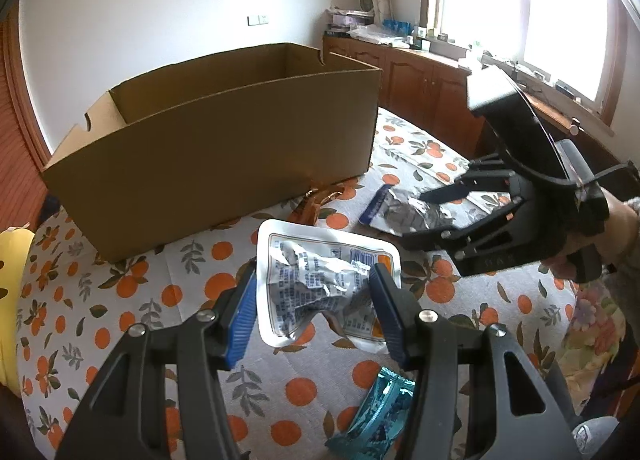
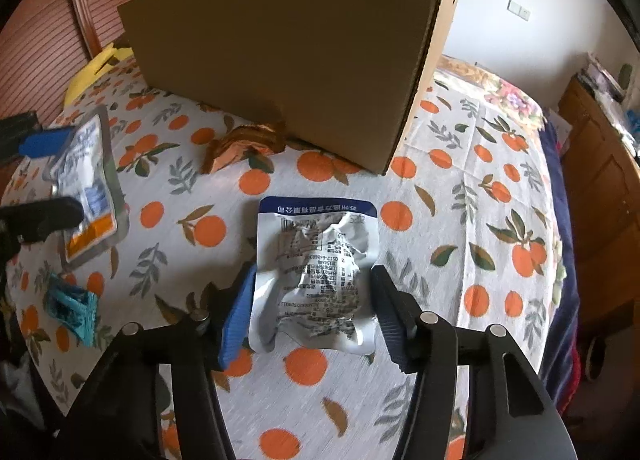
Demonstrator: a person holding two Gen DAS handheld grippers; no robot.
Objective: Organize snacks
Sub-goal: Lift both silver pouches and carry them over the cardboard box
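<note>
Snack packets lie scattered on a tablecloth (image 2: 460, 219) printed with oranges and leaves, in front of an open cardboard box (image 1: 224, 147) that stands on the same cloth. The left gripper (image 1: 316, 312) has its blue-padded fingers (image 1: 242, 324) pressed against both sides of a silver pouch with an orange corner (image 1: 320, 284), which is crumpled between them and held clear of the cloth, on the near side of the box. The right gripper (image 2: 316, 312) straddles a second silver pouch with a blue top band (image 2: 316, 256); its jaws have just been closing, and the pads sit at the pouch's two side edges, with the foil buckled between them, so it looks gripped. This pouch is low over the cloth or resting on it; I cannot tell which. A small teal packet (image 1: 380, 412) lies on the cloth just below the left gripper, and a brown wrapped snack (image 2: 244, 147) rests against the foot of the box's front wall. A yellow object (image 2: 96, 63) shows at the cloth's far left edge, beside the box. Wooden cabinets (image 1: 420, 83) run under a bright window (image 1: 540, 11) beyond the table.
</note>
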